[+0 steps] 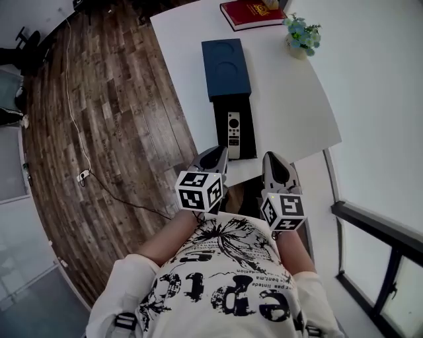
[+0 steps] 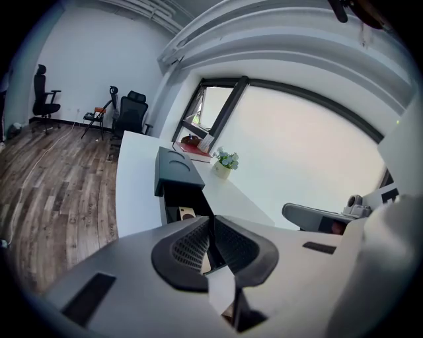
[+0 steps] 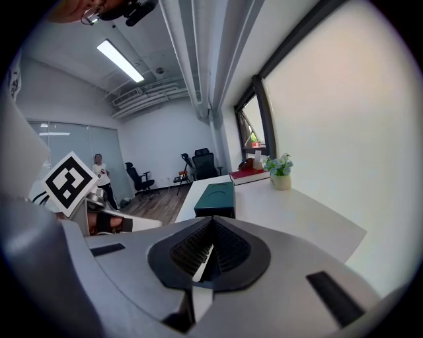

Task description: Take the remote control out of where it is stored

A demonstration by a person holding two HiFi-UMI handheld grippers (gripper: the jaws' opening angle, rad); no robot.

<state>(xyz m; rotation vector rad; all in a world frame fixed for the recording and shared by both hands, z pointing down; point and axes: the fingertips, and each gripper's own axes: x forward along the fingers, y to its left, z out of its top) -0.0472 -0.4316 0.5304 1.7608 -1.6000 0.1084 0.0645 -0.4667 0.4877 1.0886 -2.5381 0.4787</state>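
A white remote control [image 1: 233, 129] lies in a black tray [image 1: 247, 127] pulled out of a dark blue box [image 1: 225, 68] on the white table [image 1: 291, 99]. My left gripper [image 1: 215, 154] is shut and empty, just short of the tray's near end. My right gripper [image 1: 274, 162] is shut and empty too, at the table's near edge, right of the tray. In the left gripper view the shut left gripper [image 2: 211, 241] faces the box [image 2: 173, 173], and a bit of the remote [image 2: 187, 213] shows in the open tray. The right gripper [image 3: 211, 245] points at the box [image 3: 217, 198].
A red book [image 1: 252, 13] and a small flower pot [image 1: 301, 36] stand at the table's far end. A wooden floor with a cable [image 1: 76, 119] lies to the left, a window frame [image 1: 377, 231] to the right. Office chairs [image 2: 132, 112] and a person [image 3: 100, 170] are far off.
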